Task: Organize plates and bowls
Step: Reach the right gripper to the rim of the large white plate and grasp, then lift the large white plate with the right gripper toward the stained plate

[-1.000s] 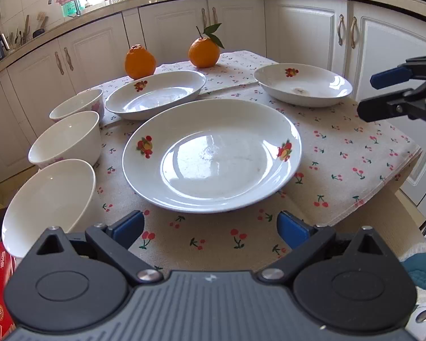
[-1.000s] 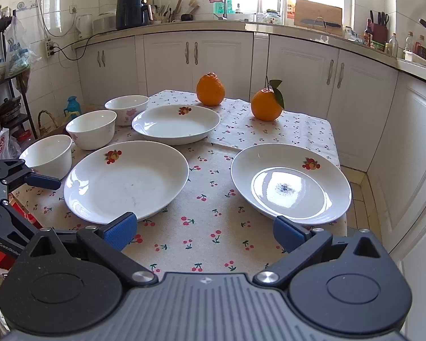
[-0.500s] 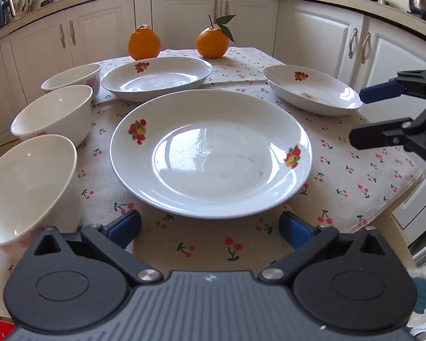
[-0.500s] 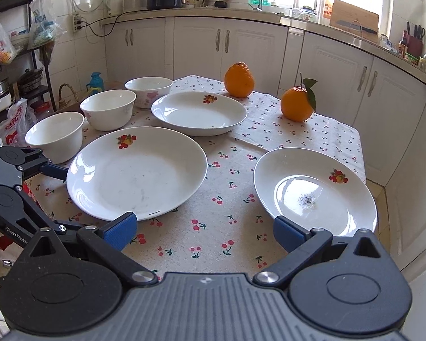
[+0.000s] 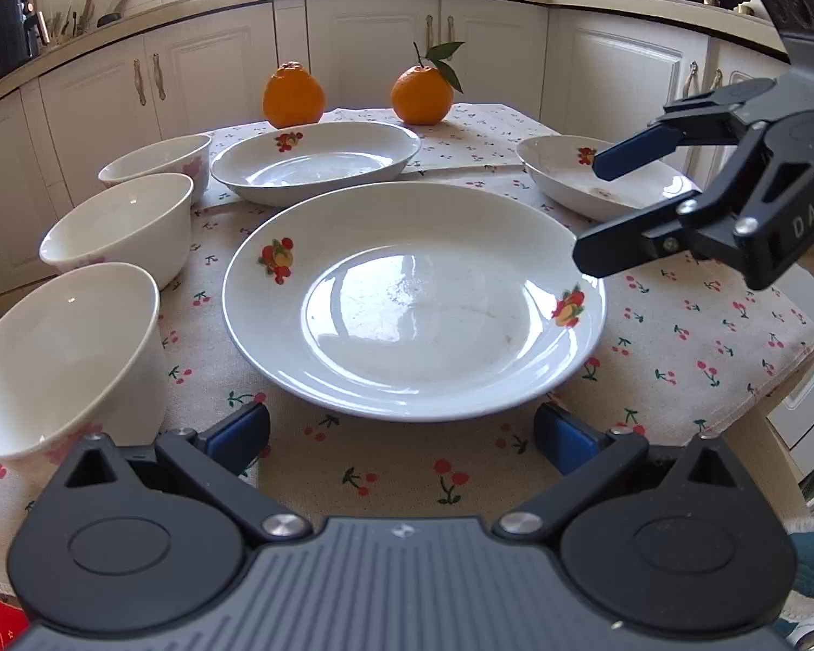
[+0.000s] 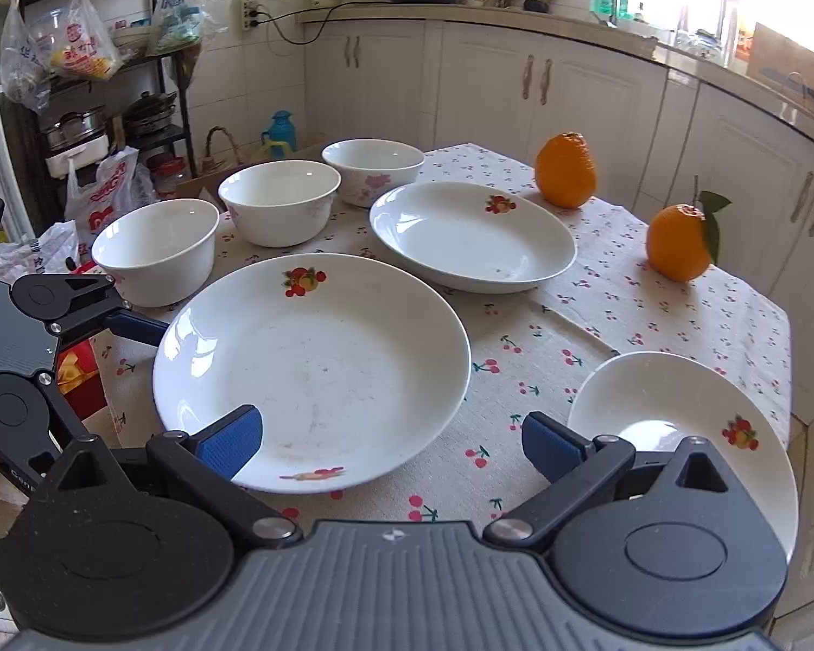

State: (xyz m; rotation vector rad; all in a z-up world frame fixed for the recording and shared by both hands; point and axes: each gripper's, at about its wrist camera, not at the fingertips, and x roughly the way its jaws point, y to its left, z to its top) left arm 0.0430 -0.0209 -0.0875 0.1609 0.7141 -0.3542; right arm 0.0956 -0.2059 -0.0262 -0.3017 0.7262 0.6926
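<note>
Both tools, left (image 5: 401,431) and right (image 6: 390,442), hang with fingers apart over the tabletop (image 5: 694,347), gripping nothing. A large plate (image 5: 412,298) lies between them, three bowls (image 6: 279,209) lined beside it.

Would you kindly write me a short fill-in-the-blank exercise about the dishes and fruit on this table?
1. The number of bowls in the row beside the large plate is ____.
2. The two round fruits at the far end are ____.
3. The tablecloth is printed with small red ____.
4. Both the left gripper and the right gripper hold ____.

Missing words: three; oranges; cherries; nothing
</note>
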